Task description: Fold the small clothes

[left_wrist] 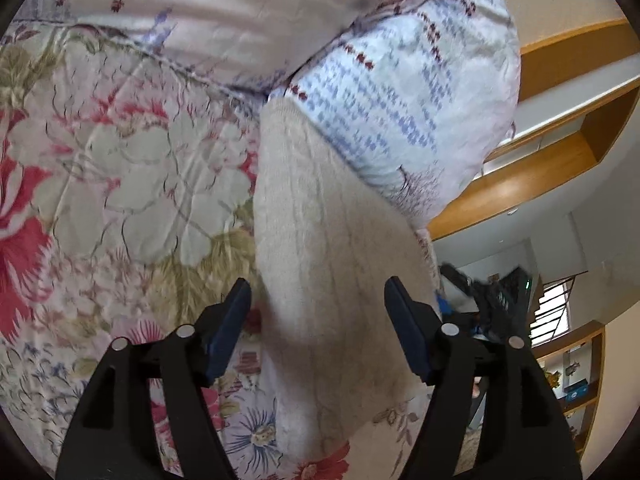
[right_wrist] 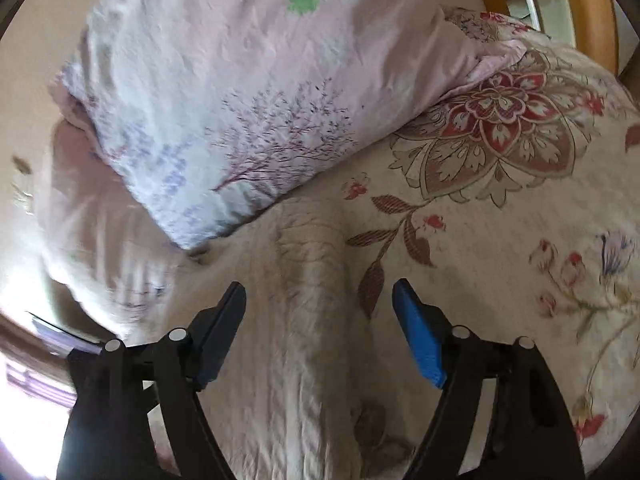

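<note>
A cream knitted garment (left_wrist: 320,248) lies stretched out on a floral bedspread (left_wrist: 120,168), its far end against a pillow. My left gripper (left_wrist: 318,292) is open, its blue-padded jaws on either side of the garment's near part, just above it. In the right wrist view the same cream knit (right_wrist: 304,304) lies on the bedspread (right_wrist: 500,260) with a raised lengthwise fold running toward the pillow. My right gripper (right_wrist: 318,294) is open over that fold and holds nothing.
A pale patterned pillow (left_wrist: 412,92) lies at the garment's far end and shows in the right wrist view (right_wrist: 224,92) too. Wooden shelving (left_wrist: 560,128) and a wooden bed frame (right_wrist: 592,8) stand beyond the bed. The other gripper (left_wrist: 484,300) shows at the right.
</note>
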Motion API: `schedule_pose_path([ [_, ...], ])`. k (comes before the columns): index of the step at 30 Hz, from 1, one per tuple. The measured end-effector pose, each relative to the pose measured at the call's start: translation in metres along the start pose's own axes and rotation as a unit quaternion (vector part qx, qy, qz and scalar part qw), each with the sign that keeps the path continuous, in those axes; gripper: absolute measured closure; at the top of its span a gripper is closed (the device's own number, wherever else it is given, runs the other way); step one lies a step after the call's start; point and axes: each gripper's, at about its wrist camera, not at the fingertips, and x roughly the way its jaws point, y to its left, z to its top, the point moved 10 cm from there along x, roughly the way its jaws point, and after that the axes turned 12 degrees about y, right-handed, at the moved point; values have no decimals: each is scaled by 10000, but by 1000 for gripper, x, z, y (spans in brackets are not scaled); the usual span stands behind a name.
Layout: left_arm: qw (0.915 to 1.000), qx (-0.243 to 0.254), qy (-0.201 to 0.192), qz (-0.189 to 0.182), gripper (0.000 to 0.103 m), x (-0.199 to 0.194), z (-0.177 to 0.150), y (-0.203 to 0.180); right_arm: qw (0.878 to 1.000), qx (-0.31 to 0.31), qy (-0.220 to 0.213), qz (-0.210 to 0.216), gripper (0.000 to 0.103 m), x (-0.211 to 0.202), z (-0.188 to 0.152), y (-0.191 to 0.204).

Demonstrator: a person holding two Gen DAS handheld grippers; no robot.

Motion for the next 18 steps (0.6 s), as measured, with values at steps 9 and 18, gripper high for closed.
schedule_pose_path([
  [9, 9995, -216, 236, 14, 34, 20, 9, 4, 9980, 44, 579, 237, 27, 19, -19, -1],
  [18, 9998, -120, 149, 76, 35, 29, 24, -4, 9947, -306, 832, 524, 48, 28, -29, 16],
])
